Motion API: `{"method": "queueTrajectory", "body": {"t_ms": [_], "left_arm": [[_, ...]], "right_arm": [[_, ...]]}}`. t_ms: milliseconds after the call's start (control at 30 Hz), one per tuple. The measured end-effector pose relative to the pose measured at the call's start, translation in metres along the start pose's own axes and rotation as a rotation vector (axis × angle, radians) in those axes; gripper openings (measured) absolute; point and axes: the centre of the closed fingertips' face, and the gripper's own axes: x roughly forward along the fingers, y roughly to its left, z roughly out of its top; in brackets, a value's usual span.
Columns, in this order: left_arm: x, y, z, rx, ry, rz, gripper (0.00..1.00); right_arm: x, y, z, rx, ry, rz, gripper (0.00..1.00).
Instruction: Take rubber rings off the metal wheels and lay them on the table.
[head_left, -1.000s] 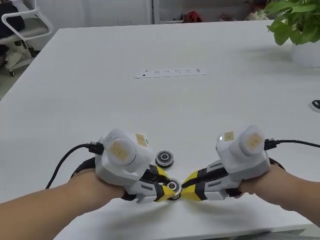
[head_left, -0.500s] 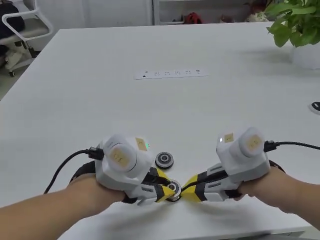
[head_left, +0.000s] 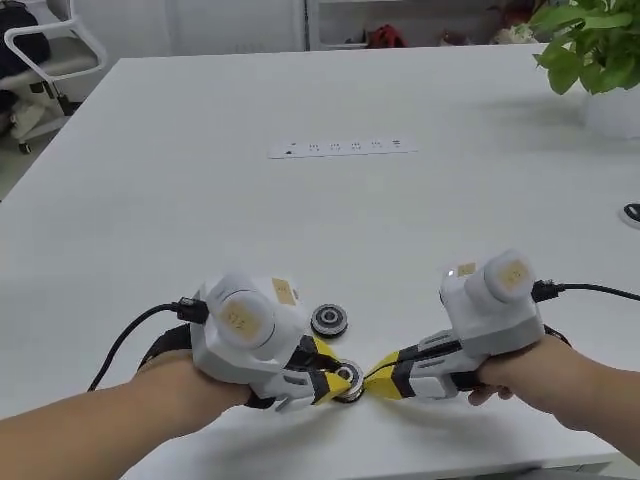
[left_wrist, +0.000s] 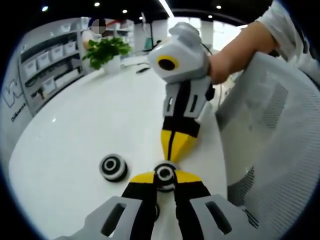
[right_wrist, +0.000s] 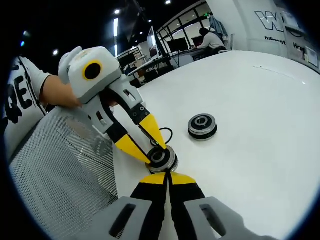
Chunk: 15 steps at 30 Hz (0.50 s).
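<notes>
head view, left gripper (head_left: 333, 380): lower centre of the frame, jaws clamped on a wheel (head_left: 348, 377) that is raised just above the table (head_left: 300, 220).
head view, right gripper (head_left: 372, 381): right of the wheel, jaws pressed together, yellow tip at the wheel's right edge.
head view, second wheel (head_left: 329, 319): flat on the table just above the held one, apart from both grippers.
head view, power strip (head_left: 342, 147): upper middle of the frame, well apart from the work.
head view, plant (head_left: 590, 40): top right corner.

left gripper view, left gripper (left_wrist: 165, 177): rises from the bottom, its two yellow tips pinching the wheel (left_wrist: 165, 171) from either side.
left gripper view, right gripper (left_wrist: 175, 151): comes down from the top centre, jaws together, tip meeting the wheel's far rim.
left gripper view, second wheel (left_wrist: 114, 167): left of centre on the table, lying flat.
left gripper view, chair (left_wrist: 270, 135): white mesh back along the right side.

right gripper view, right gripper (right_wrist: 167, 178): bottom centre, jaws pressed together, tip against the wheel (right_wrist: 162, 159).
right gripper view, left gripper (right_wrist: 156, 151): reaches in from the upper left, gripping the wheel.
right gripper view, second wheel (right_wrist: 202, 126): right of centre, flat on the table.
right gripper view, thin loop (right_wrist: 167, 134): dark curve just above the held wheel, possibly a rubber ring; too small to tell.
</notes>
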Motion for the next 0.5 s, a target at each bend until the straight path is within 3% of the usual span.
{"method": "queueTrajectory", "body": {"t_ms": [500], "left_arm": [[-0.0004, 0.0004, -0.0003, 0.005, 0.002, 0.003, 0.13]], "right_arm": [[-0.0054, -0.0051, 0.0100, 0.108, -0.069, -0.013, 0.00]]}}
